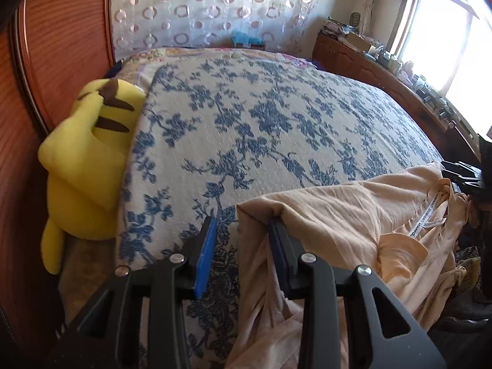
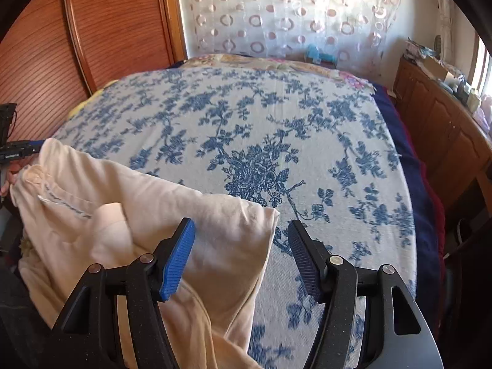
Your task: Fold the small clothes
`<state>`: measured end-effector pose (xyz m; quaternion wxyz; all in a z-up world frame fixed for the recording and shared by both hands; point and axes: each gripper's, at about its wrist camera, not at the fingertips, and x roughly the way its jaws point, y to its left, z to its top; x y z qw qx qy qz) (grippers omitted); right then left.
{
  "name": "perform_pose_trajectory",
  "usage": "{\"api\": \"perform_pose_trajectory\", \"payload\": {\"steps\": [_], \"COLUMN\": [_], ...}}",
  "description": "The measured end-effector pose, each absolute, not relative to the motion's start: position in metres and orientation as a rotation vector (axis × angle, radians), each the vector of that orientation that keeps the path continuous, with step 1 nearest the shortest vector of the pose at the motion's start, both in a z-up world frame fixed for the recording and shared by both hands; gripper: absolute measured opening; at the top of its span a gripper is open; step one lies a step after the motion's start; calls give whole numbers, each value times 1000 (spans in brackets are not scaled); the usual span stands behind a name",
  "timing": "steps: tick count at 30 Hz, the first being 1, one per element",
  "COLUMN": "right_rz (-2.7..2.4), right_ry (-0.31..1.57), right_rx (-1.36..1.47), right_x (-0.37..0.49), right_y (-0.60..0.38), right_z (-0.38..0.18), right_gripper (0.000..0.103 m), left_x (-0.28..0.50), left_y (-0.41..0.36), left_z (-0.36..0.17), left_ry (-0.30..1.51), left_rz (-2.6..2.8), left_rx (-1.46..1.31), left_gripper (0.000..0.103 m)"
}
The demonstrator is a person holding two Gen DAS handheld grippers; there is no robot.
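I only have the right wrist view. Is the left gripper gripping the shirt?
Observer: No. The left gripper is open. The shirt edge lies between its fingers, not pinched.
Operator: Anything on the bed's far left that I can't see?
Observer: A yellow plush sits between the wood panel and the flowered cover.
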<state>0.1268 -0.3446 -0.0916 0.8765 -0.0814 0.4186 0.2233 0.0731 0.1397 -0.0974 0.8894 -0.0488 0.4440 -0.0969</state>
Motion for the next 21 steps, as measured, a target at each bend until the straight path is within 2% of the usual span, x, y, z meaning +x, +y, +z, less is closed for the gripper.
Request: {"api": "perform_pose_trajectory", "payload": {"steps": [15,21], "right_rz": [443,441], "right_ry": [862,853], "right_rx": [-161,-158], "right_x": [131,130], "right_y": [-346,-347], "right_z": [-105,-105], "right_gripper": [67,68], "left_x": [59,54], "left_y": [133,149], "left_z": [-101,-90], "left_ry": [854,837], "left_rz": [-206,-260], "left_rx": [-51,-181], "left_gripper": [35,35]}}
